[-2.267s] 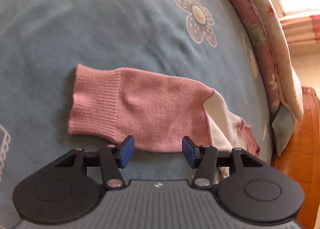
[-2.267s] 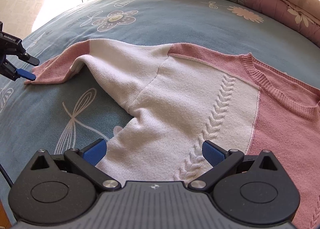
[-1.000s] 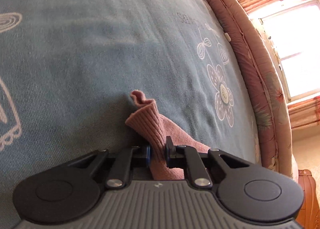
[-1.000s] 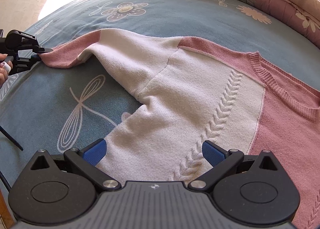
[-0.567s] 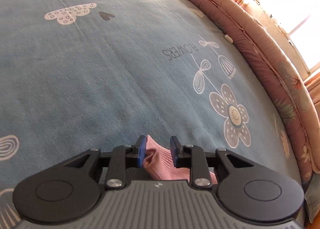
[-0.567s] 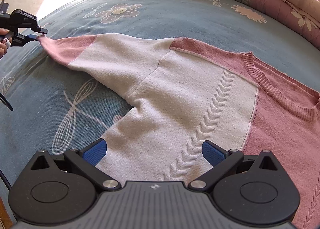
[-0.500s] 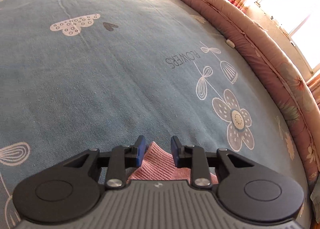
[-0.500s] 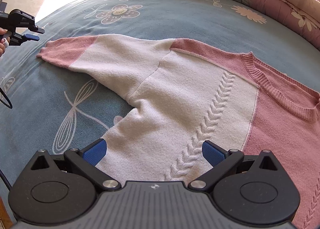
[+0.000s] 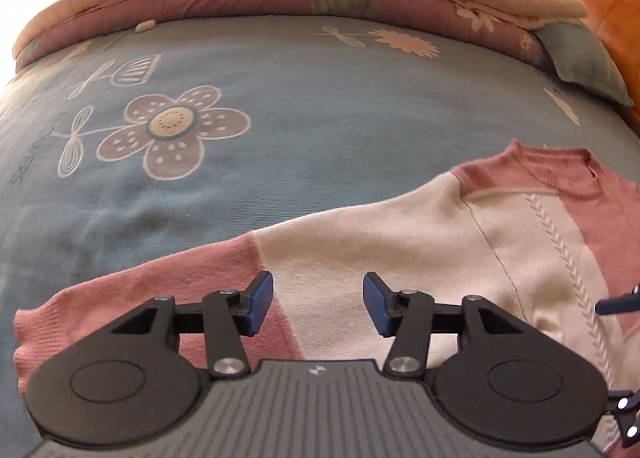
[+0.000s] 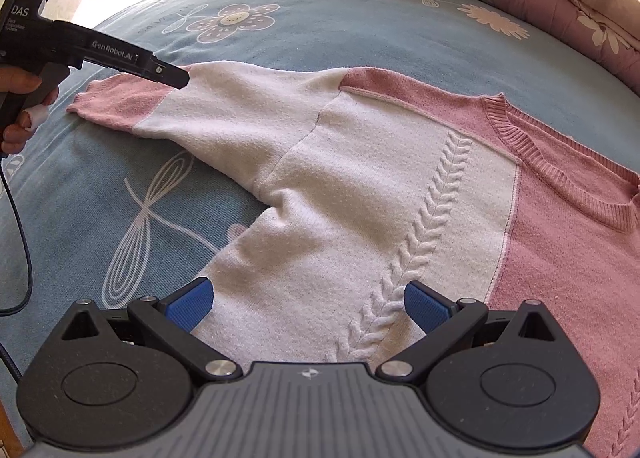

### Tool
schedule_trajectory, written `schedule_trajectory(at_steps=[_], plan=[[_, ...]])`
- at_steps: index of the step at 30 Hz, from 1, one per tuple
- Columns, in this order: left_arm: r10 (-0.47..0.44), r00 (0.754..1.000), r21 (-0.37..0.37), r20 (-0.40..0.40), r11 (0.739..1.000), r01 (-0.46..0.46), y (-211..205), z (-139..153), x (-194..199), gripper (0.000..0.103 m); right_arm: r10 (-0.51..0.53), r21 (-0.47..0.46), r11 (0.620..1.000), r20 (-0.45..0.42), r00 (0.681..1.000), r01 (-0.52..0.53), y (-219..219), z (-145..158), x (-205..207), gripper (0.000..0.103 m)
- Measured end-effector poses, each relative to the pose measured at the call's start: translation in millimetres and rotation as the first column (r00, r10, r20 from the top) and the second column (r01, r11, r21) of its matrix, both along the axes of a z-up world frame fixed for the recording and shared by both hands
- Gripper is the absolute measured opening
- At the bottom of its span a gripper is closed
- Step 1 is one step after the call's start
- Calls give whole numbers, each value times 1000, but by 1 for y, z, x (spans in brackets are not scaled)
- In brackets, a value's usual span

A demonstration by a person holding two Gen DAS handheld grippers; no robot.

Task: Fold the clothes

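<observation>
Right wrist view: a soft, limp pink-and-cream knit sweater lies spread flat on the blue bedspread, both grippers' fingers released above it, its ribbed cuff the likeliest handhold.

- My left gripper was held low with its jaws parted and nothing between the blue pads.
- In the right wrist view its black body reached in from the left, the tip pointing right and slightly down.
- My left hand was wrapped around its handle at the frame's left edge, with a white band on one finger.
- My right gripper was spread wide, both blue pads well apart and holding nothing.
- One blue tip of it showed at the right edge of the left wrist view.
</observation>
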State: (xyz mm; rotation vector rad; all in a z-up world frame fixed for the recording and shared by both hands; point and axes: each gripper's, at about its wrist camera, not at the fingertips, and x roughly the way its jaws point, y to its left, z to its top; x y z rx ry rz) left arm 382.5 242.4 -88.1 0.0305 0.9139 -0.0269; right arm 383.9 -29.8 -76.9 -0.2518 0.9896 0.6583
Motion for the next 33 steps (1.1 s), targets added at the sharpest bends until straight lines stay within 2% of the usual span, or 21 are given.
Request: schedule_trajectory(at_steps=[3, 4, 6, 8, 10, 14, 16, 19, 25, 31, 33], plan=[[-34, 999, 69, -29, 997, 36, -6, -14, -10, 55, -12, 4, 1000, 4, 1000, 12, -5, 1, 0, 103], [-27, 999, 82, -22, 996, 28, -1, -16, -16, 66, -17, 3, 1000, 4, 1000, 17, -8, 1, 0, 103], [39, 999, 89, -32, 995, -36, 19, -17, -28, 76, -27, 2, 1000, 5, 1000, 27, -15, 2, -1, 103], [77, 995, 84, -58, 994, -72, 25, -8, -26, 76, -41, 2, 999, 4, 999, 41, -24, 2, -1, 103], [114, 990, 79, -84, 991, -107, 30, 2, -25, 68, -55, 2, 998, 5, 998, 55, -33, 1, -1, 103], [36, 999, 3, -16, 999, -36, -1, 22, -8, 70, -71, 4, 997, 1, 997, 71, -43, 0, -2, 103], [-11, 1000, 12, -3, 1000, 11, -26, 17, 2, 71, -65, 15, 998, 0, 998, 65, -44, 2, -3, 103], [-30, 998, 37, -47, 999, 31, -48, -6, 9, 71, -49, 33, 998, 5, 999, 48, -47, 8, -6, 103], [19, 999, 21, -46, 1000, -18, -38, 4, 8, 78, -50, 31, 998, 13, 999, 49, -71, 14, -12, 103], [70, 997, 4, -45, 998, -70, -27, 15, 8, 76, -99, 9, 995, 0, 995, 99, -99, 6, -11, 103], [100, 994, -32, -37, 994, -101, -22, 11, 24, 76, -108, 0, 994, -5, 994, 108, -104, 2, -11, 103]])
